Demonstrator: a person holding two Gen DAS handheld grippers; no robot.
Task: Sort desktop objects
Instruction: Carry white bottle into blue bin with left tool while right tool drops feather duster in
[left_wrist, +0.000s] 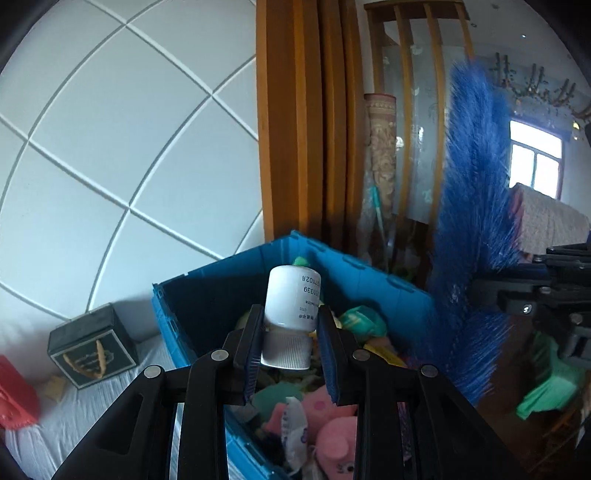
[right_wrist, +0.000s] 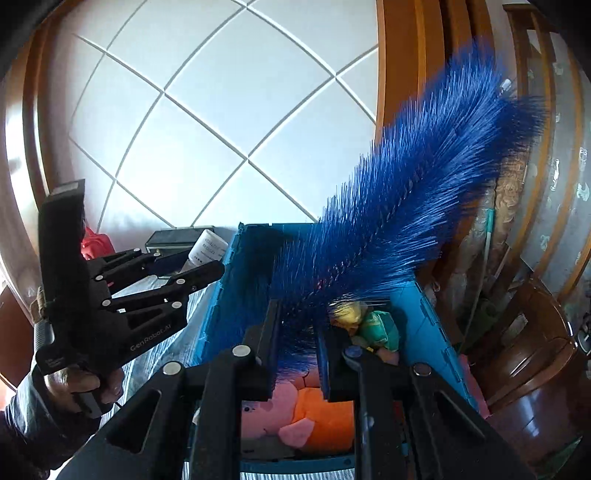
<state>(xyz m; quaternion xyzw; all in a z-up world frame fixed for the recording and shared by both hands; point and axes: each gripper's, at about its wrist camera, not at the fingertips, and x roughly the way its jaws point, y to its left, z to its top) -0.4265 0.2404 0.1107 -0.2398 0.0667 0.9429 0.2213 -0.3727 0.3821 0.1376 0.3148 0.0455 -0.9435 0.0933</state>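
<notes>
beside blue crate (left_wrist: 369, 275), black box (left_wrist: 90, 345)

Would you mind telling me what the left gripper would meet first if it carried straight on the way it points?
Probably the blue crate's far wall or the toys inside; the left gripper holds a white bottle over it. Depth is unclear.

Blue brush (right_wrist: 402, 221) over blue crate (right_wrist: 424, 306)

A white wall (left_wrist: 122, 147) crossed by pale diagonal grooves fills the left wrist view from nine to twelve o'clock. An orange-brown wooden frame (left_wrist: 295, 122) stands at twelve. At three o'clock a bright window (left_wrist: 535, 162) lets in daylight. A frosted glass panel (left_wrist: 421, 122) with wooden bars stands between them.
</notes>
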